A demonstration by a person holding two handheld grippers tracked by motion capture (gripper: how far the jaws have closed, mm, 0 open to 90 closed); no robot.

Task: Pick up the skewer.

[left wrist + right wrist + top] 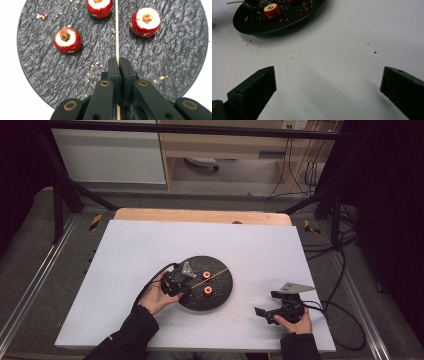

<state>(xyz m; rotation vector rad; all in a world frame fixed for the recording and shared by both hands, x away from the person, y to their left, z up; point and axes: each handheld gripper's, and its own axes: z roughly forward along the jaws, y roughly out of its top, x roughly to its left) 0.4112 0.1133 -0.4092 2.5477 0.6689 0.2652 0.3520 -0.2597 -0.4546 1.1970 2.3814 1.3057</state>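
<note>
A dark round slate plate (222, 295) lies on the white table and carries cored red fruit pieces (206, 275). A thin wooden skewer (214, 275) runs across it. In the left gripper view, three fruit pieces (67, 40) sit on the plate (162, 55), and my left gripper (118, 65) is shut on the near end of the skewer (116, 30), which points away between two of them. My left gripper (190, 284) rests at the plate's left rim. My right gripper (267, 303) stands open over bare table to the plate's right, its jaws (328, 75) wide apart with nothing between them.
Crumbs and red flecks are scattered over the white tabletop (319, 50) near the plate (274, 25), where one fruit piece (272, 11) shows. A black cable (345, 320) trails off the table's right edge. Metal frame legs stand beyond the far edge.
</note>
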